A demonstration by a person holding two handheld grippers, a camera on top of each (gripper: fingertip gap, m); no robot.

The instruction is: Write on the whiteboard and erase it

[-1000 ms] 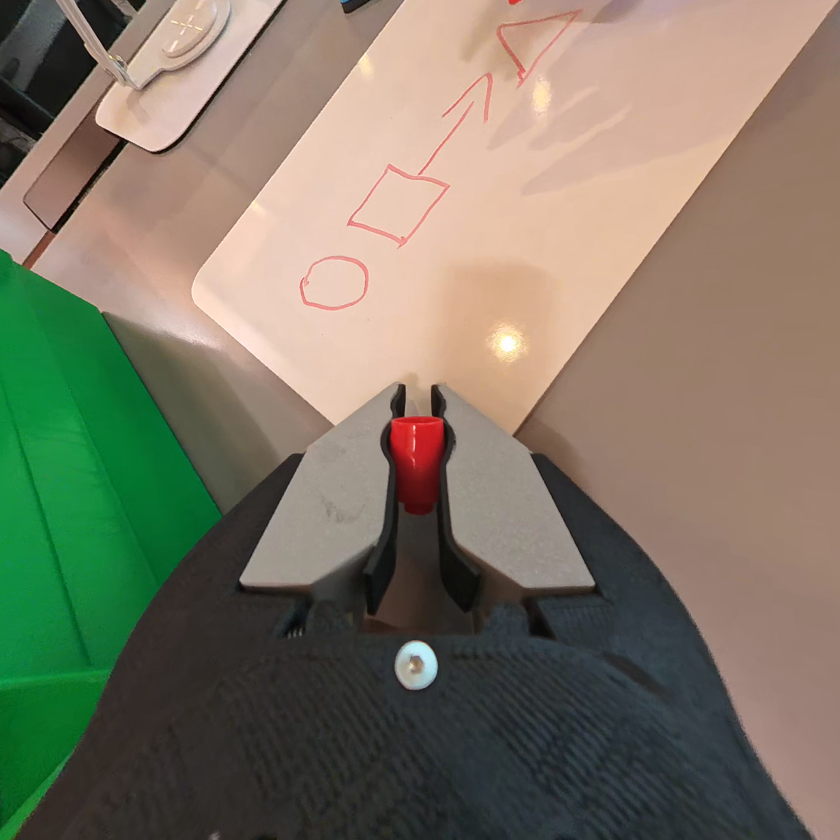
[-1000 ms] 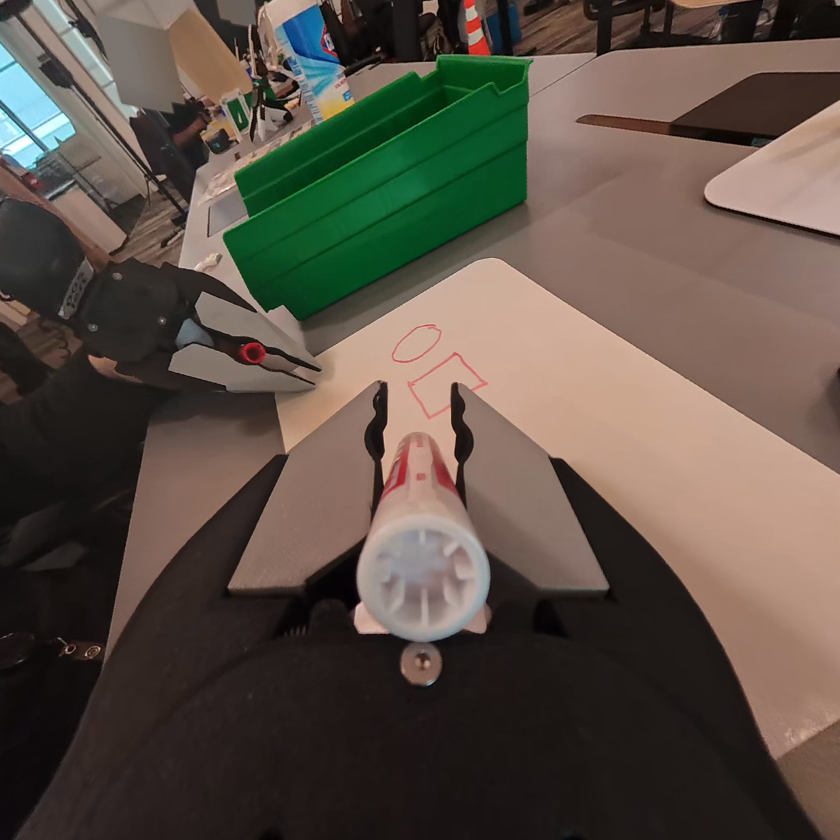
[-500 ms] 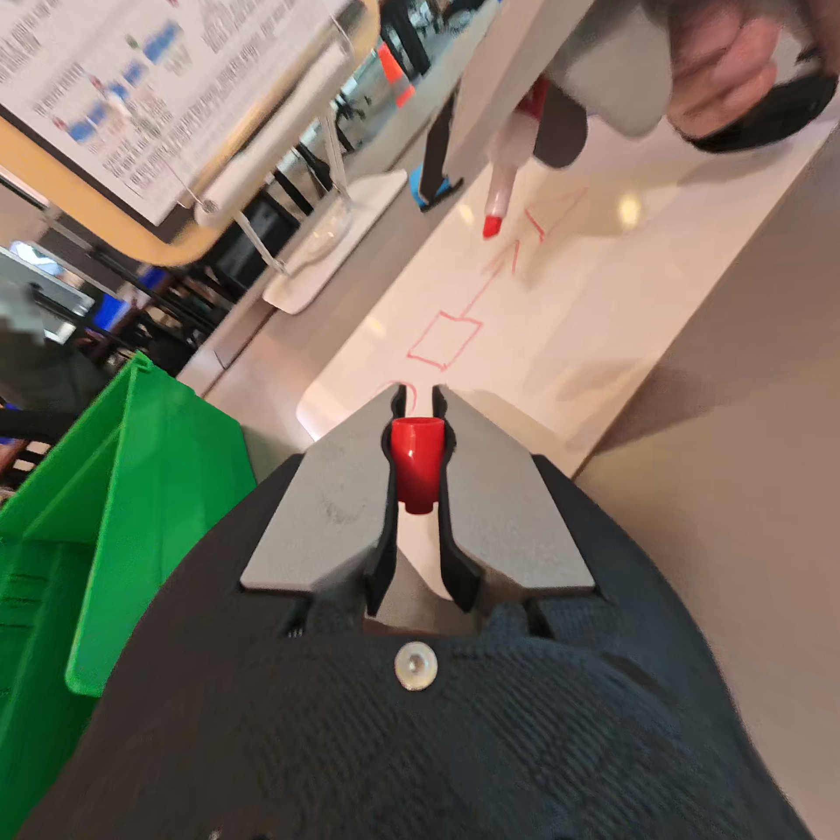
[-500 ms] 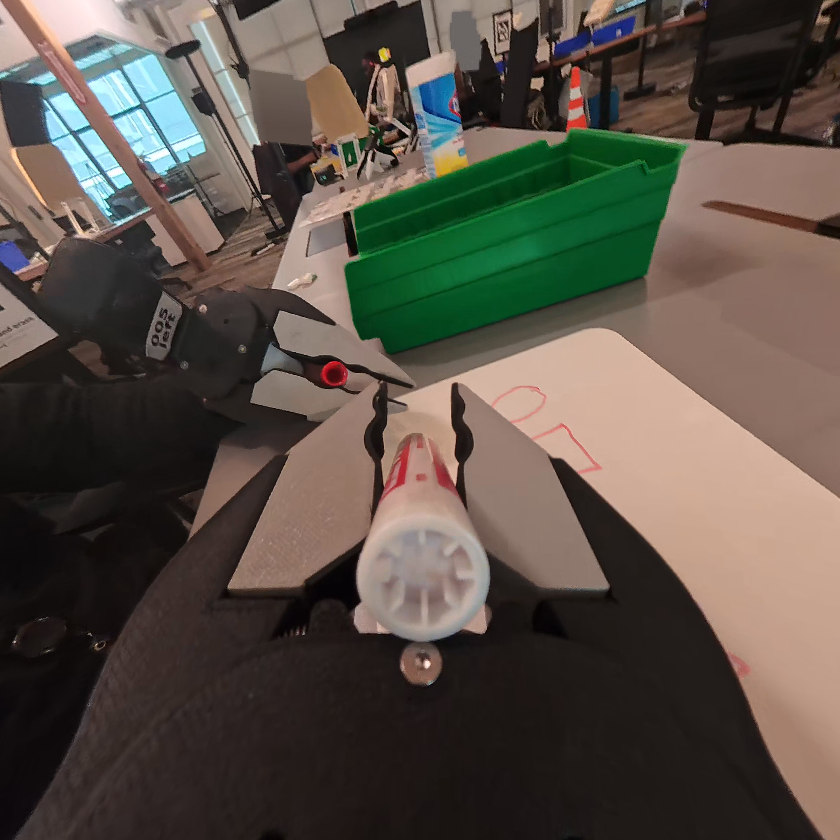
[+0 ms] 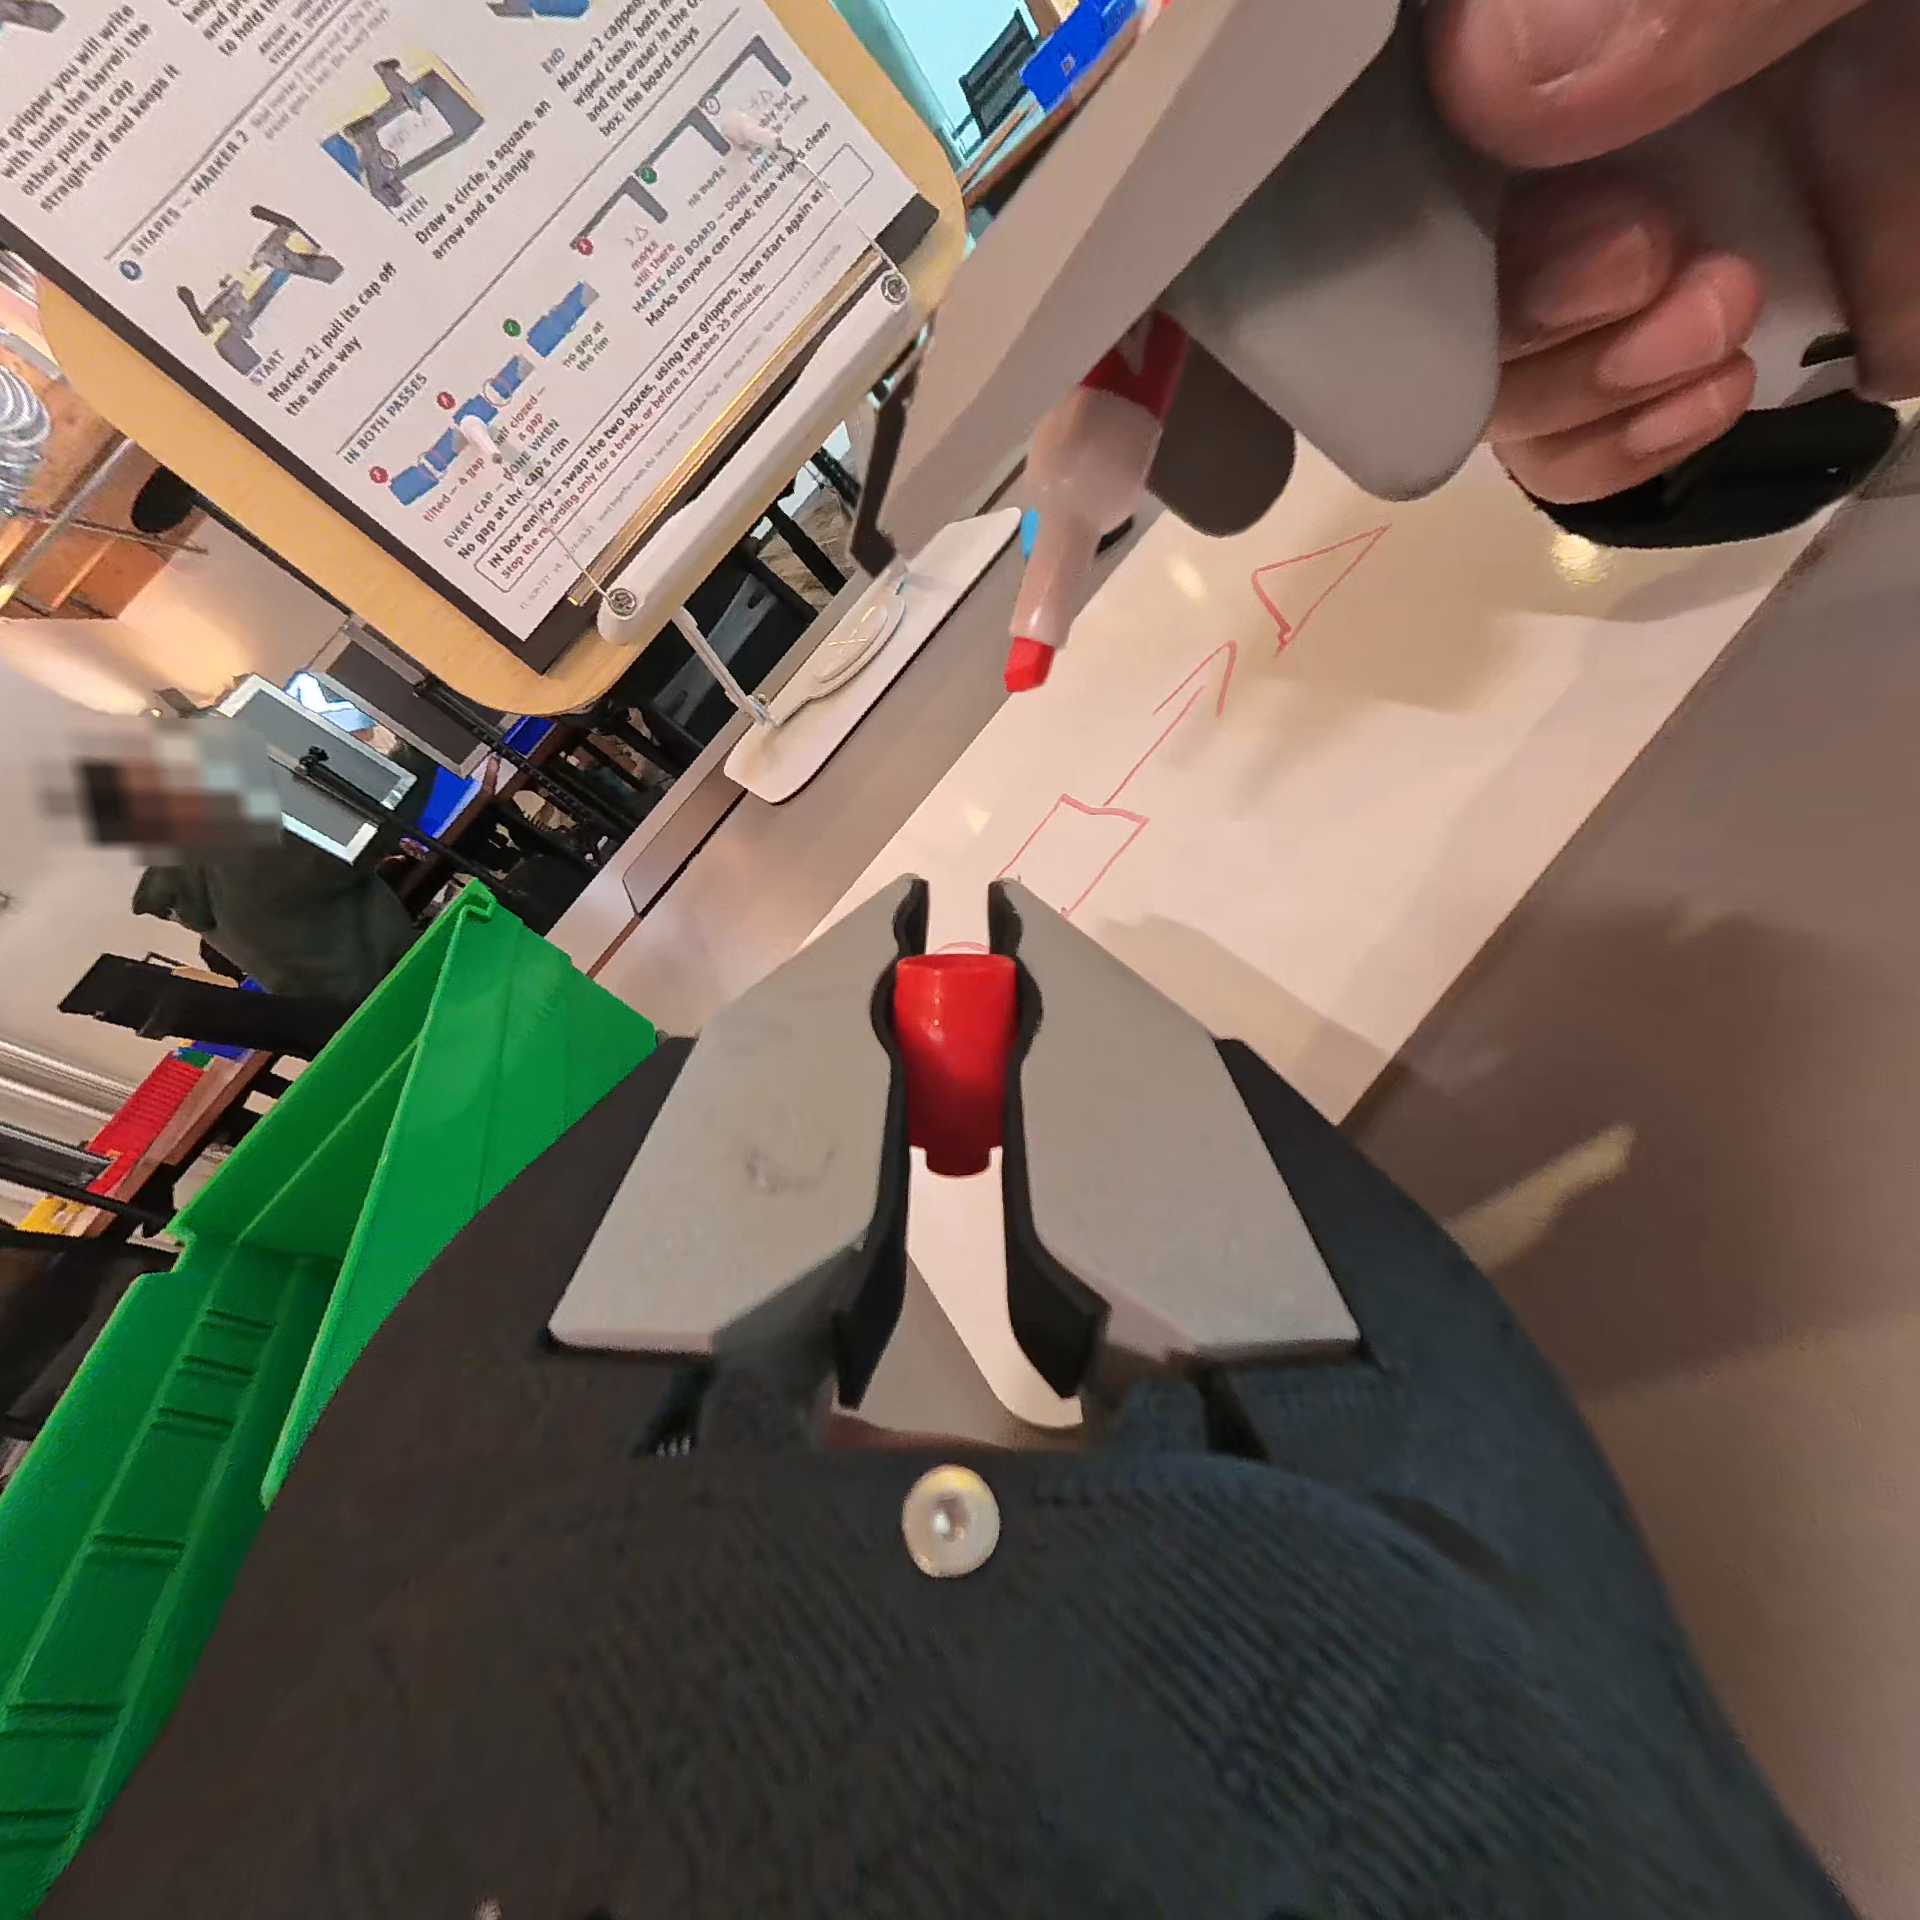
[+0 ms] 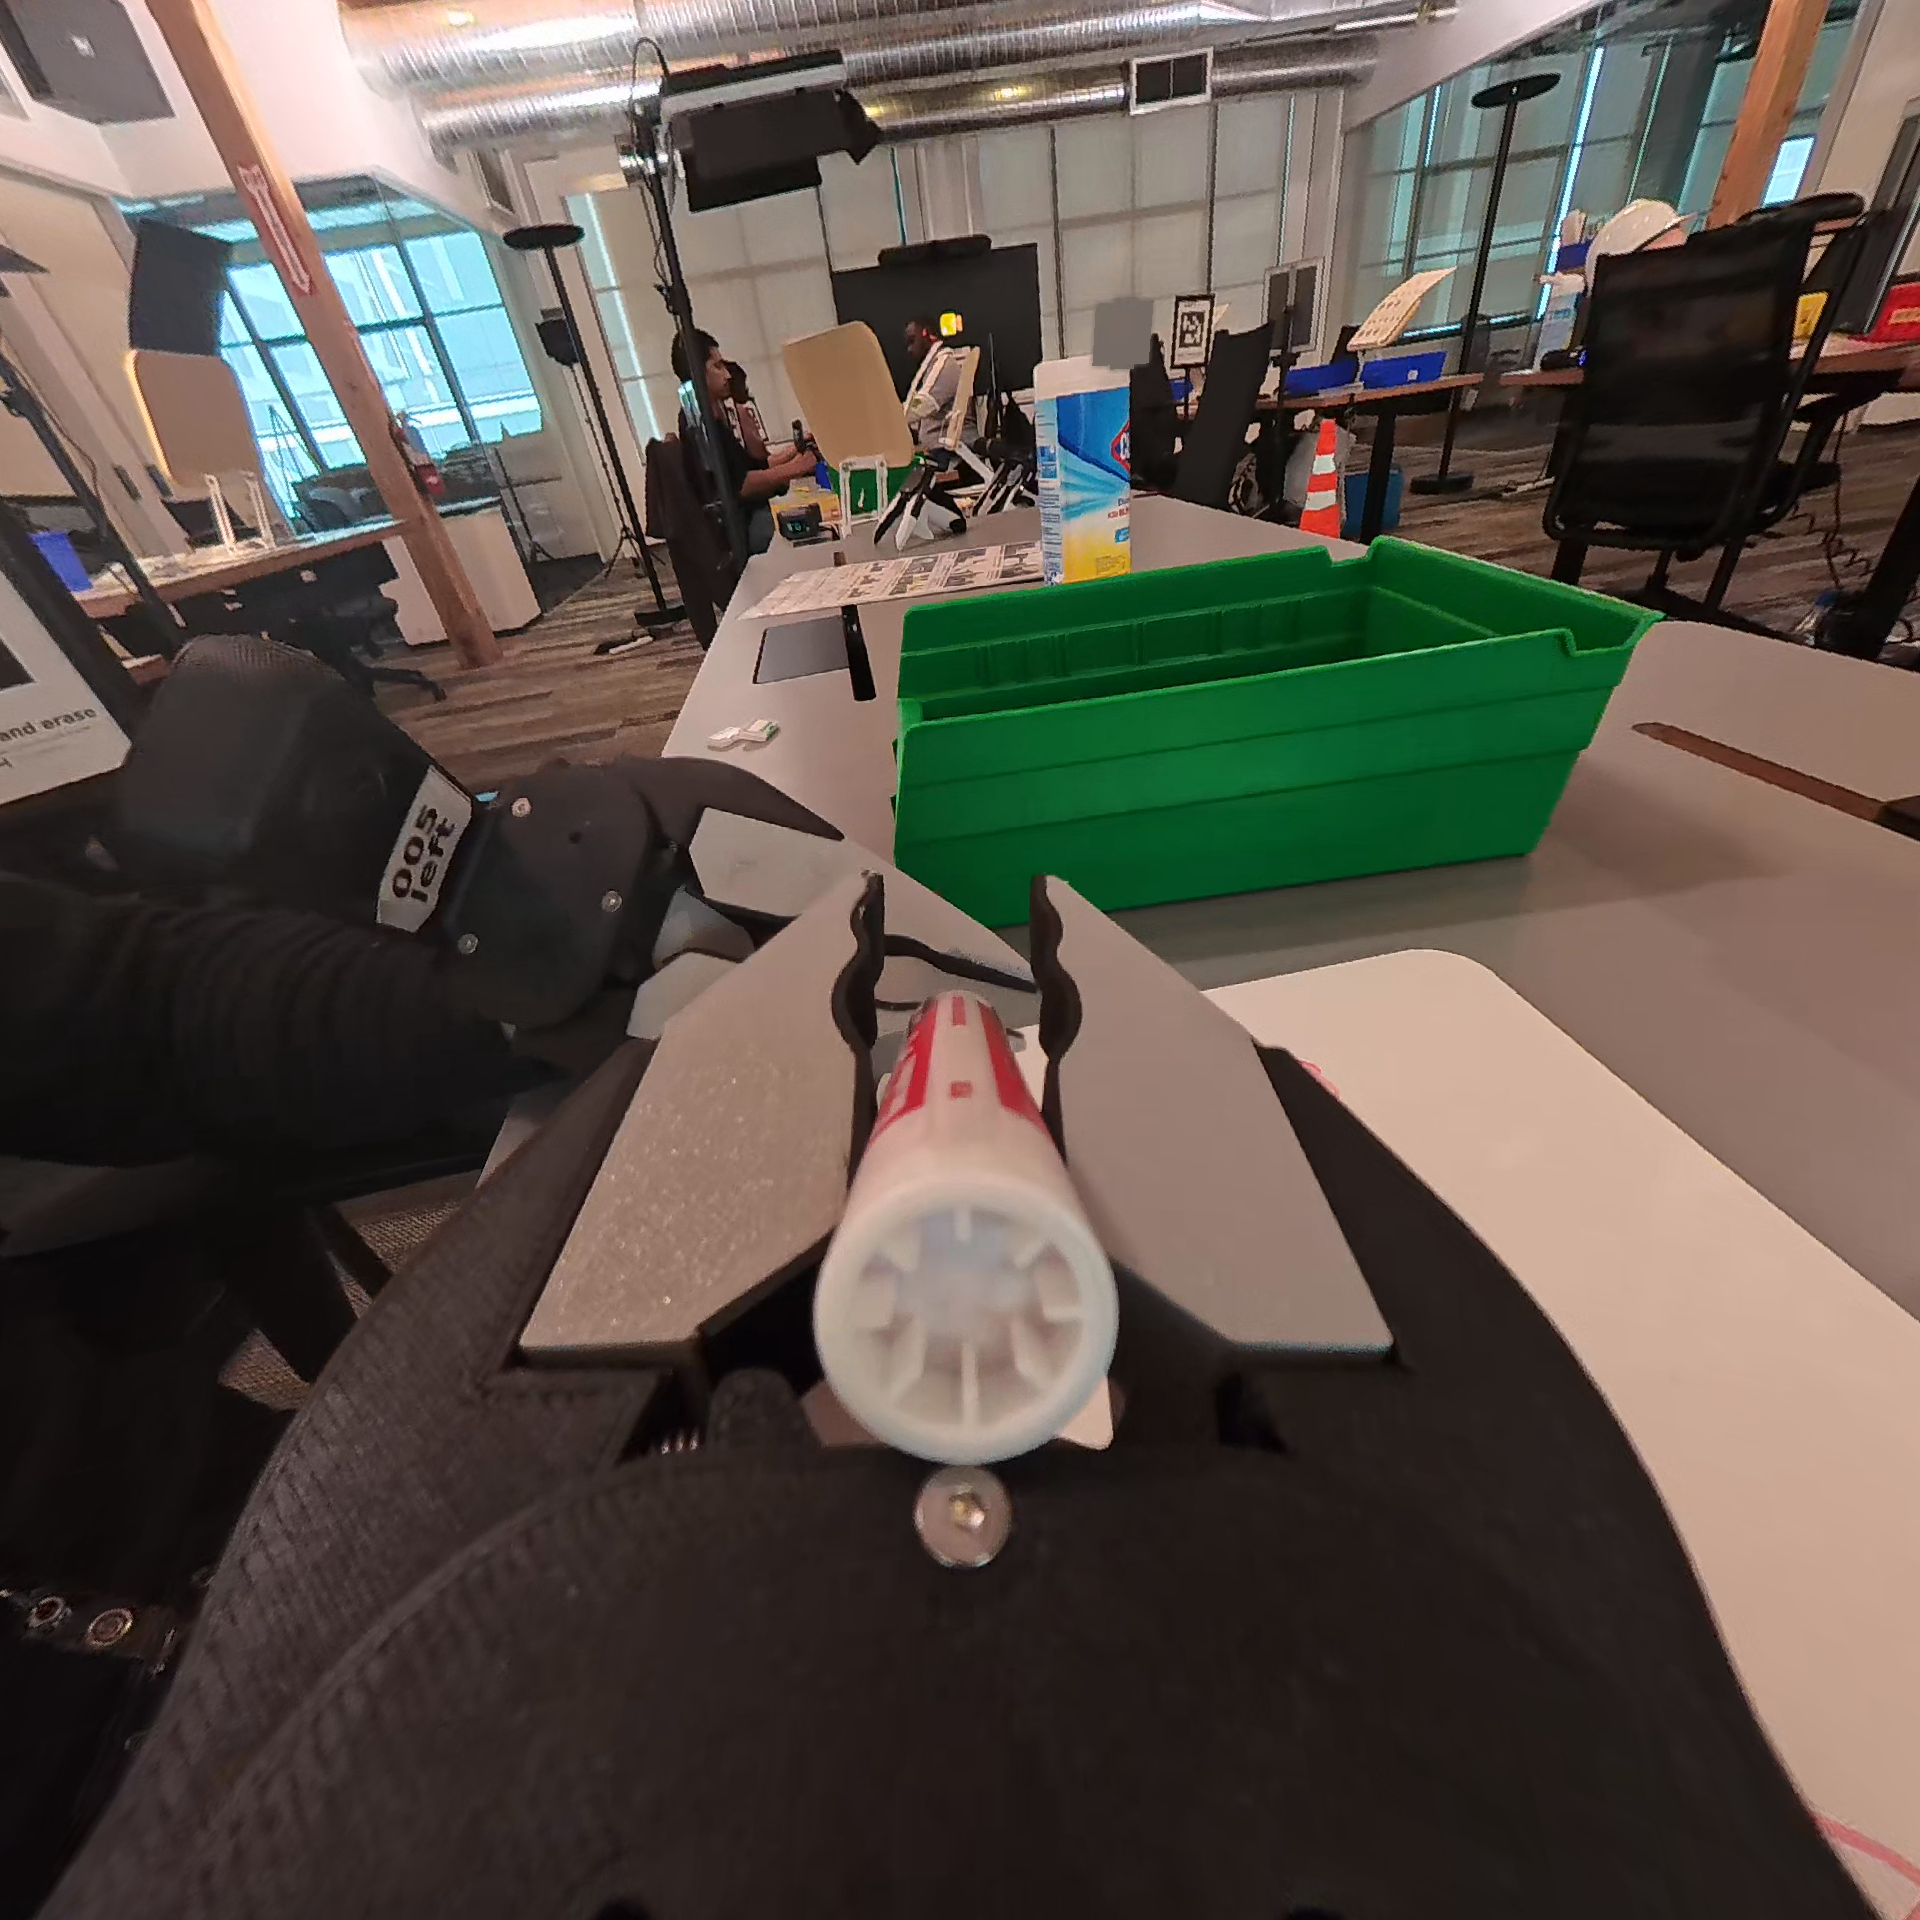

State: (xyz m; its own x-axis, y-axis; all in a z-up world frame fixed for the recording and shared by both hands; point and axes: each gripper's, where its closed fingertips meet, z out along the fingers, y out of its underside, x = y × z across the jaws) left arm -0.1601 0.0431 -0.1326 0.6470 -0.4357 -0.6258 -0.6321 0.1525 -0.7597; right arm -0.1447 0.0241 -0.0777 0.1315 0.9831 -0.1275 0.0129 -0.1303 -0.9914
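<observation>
My left gripper (image 5: 954,902) is shut on a red marker cap (image 5: 951,1070), open end forward, held above the near corner of the whiteboard (image 5: 1403,831). The board bears red shapes: a square (image 5: 1081,847), an arrow and a triangle (image 5: 1314,582). My right gripper (image 6: 956,904) is shut on a white and red marker (image 6: 961,1101). In the left wrist view that marker (image 5: 1081,499) hangs tip down above the board, apart from the cap, and the tip is red. In the right wrist view the left gripper (image 6: 790,904) sits just beyond my fingertips, its cap hidden.
A green bin (image 6: 1247,748) stands left of the board on the grey table (image 6: 1714,935) and shows in the left wrist view (image 5: 260,1299). An instruction sheet on a stand (image 5: 468,260) rises behind the board. A wipes canister (image 6: 1081,468) and people sit farther off. Some 6 centimeters of space lies between my two pairs of fingers.
Both grippers have lifted and tilted up from the board. The marker and the cap have come closer together, tip pointing toward the cap. Both grips are unchanged.
</observation>
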